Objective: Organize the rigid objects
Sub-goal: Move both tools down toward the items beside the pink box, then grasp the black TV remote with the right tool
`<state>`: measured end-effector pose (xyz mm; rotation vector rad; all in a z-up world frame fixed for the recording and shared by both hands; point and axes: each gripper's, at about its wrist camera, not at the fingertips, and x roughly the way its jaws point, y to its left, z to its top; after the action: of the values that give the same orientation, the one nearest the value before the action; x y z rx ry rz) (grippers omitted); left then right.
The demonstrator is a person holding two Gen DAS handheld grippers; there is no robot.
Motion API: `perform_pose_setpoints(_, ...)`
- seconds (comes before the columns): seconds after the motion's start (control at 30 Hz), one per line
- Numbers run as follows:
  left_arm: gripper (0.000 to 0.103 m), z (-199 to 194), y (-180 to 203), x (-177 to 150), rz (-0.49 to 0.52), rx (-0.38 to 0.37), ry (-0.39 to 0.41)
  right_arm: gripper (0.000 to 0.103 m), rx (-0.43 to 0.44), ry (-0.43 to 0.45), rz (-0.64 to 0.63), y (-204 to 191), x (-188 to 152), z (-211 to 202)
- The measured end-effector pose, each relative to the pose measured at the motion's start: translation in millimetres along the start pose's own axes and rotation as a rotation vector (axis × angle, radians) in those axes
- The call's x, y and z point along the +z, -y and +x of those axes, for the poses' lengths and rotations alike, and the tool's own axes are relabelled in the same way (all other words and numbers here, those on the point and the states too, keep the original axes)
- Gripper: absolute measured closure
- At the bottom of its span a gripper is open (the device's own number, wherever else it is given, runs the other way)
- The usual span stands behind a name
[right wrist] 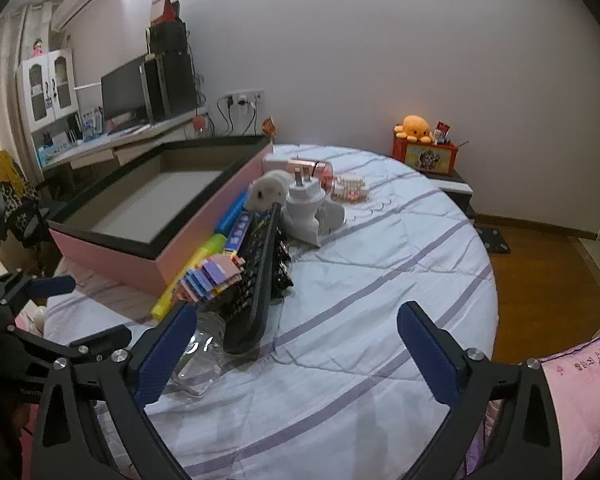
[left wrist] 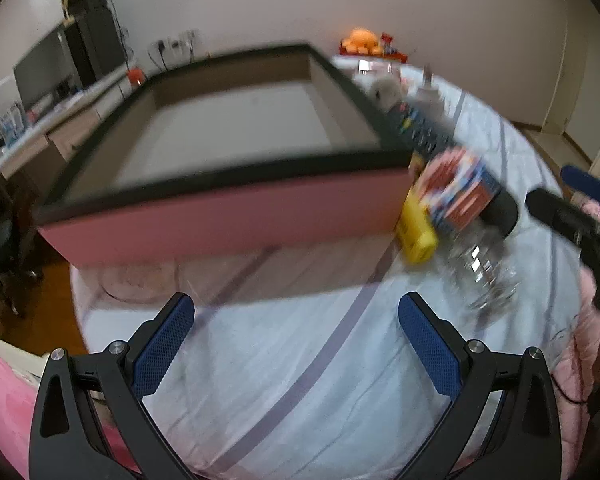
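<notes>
A pink box (right wrist: 112, 258) with black rim, white sheet (right wrist: 380, 280) with purple stripes, yellow highlighter (right wrist: 192, 270).

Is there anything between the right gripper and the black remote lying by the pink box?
Nothing visible blocks it. The right gripper is open and empty, and the black remote lies just ahead, its near end exposed. A clear bottle sits beside its left finger, not across the path.

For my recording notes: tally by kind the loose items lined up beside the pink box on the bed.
Yellow highlighter: 1
Clear plastic bottle: 1
Black remote control: 1
Colourful block stack: 1
White plug adapter: 1
White plush toy: 1
Total: 6 clearly told; others further back are unclear.
</notes>
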<state>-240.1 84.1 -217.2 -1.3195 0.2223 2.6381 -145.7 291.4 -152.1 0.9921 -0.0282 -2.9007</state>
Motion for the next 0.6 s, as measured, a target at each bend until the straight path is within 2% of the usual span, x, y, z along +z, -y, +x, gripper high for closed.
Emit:
perform_pose_setpoints(0.13, 0.000, 3.1, -2.9, -6.5, -0.034, -0.033, 0.052, 0.013, -0.025, -0.044, -0.011, 5.3, 1.7, 14.4)
perform_pose_setpoints(0.2, 0.000, 2.2, 0.1, -11.6, -0.022, -0.025, 0.092, 0.022, 0.004, -0.075, -0.012, 9.0, 3.9, 24.1)
perform_pose_setpoints(0.37, 0.000, -3.4, -3.8, -17.2, -0.024, -0.053, 0.121, 0.028, 0.107, -0.142, -0.028, 9.6, 13.1, 44.1)
perform_pose_setpoints(0.43, 0.000, -5.5, -2.1, -16.5, -0.020, -0.052, 0.106, 0.035, 0.143, -0.168, -0.046, 6.8, 16.2, 51.9)
perform_pose_setpoints(0.5, 0.000, -7.8, -4.3, -12.7, -0.020, -0.071, 0.095, 0.052, 0.187, -0.191, -0.054, 4.1, 18.2, 59.0)
perform_pose_setpoints(0.57, 0.000, -9.6, -2.7, -10.9, -0.012, -0.082, 0.084, 0.063, 0.219, -0.197, -0.070, -1.2, 20.2, 60.0)
perform_pose_setpoints(0.6, 0.000, -11.7, -1.2, -9.5, -0.004, -0.099, 0.086, 0.065, 0.214, -0.198, -0.081, -2.2, 20.3, 59.5)
